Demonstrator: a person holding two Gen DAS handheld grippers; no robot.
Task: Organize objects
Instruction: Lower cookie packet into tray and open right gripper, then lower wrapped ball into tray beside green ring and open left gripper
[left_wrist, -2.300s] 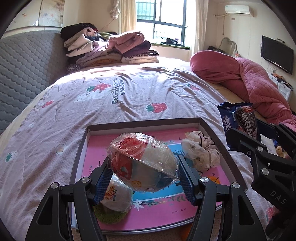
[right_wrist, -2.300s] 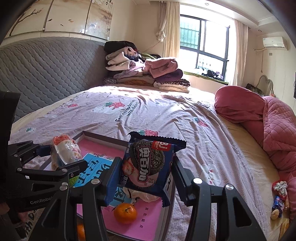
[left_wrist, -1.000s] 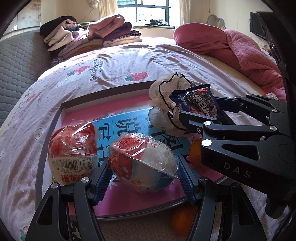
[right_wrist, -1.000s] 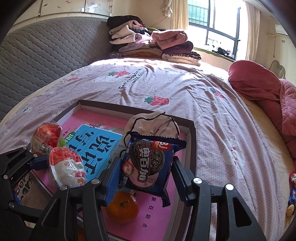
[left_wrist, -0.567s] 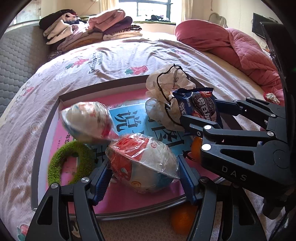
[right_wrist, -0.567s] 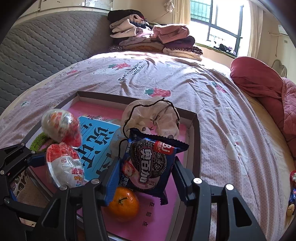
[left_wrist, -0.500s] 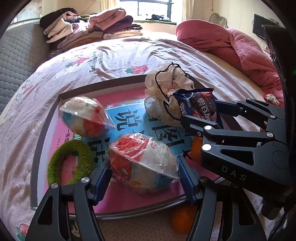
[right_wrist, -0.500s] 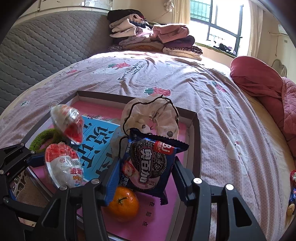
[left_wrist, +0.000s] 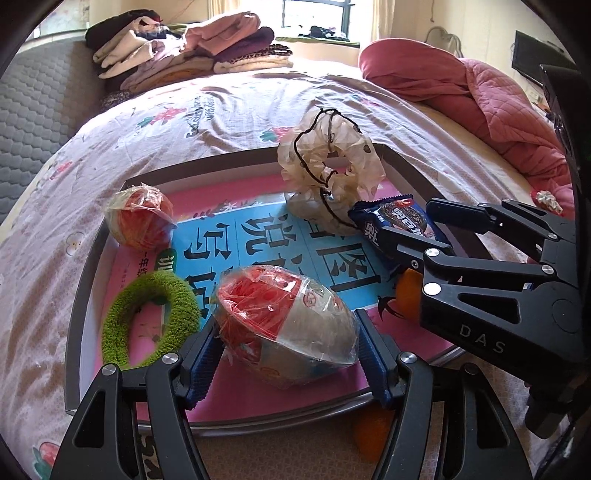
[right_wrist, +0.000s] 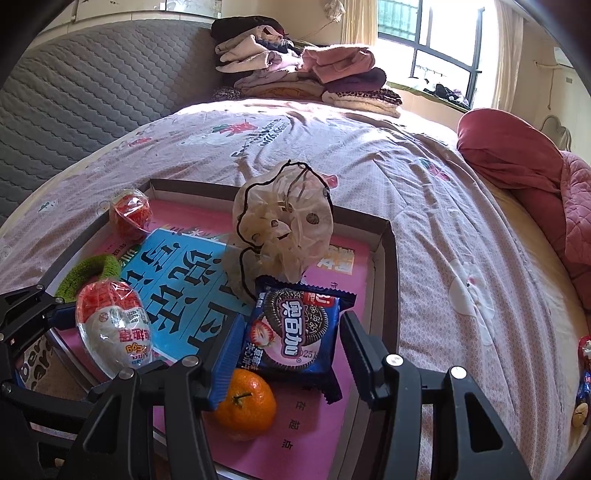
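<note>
two grabbers, both full over the tray (left_wrist: 92, 258)
left gripper (left_wrist: 284, 354) squeezes a crinkly wrapped egg (left_wrist: 284, 325), slippery; right gripper (right_wrist: 288, 343) pinches a light cookie packet (right_wrist: 295, 328) at its sides.

A shallow tray (right_wrist: 386, 258) rests on the bed (right_wrist: 424, 206) beside folded clothes (right_wrist: 306, 79) and a pink quilt (right_wrist: 524, 166).

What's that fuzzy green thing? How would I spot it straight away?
Look at the shallow tray on the bed. At its left side a green ring lies flat on the pink liner, between two plastic-wrapped red-and-white balls. It is the only green, fuzzy, hollow-centred thing there.
</note>
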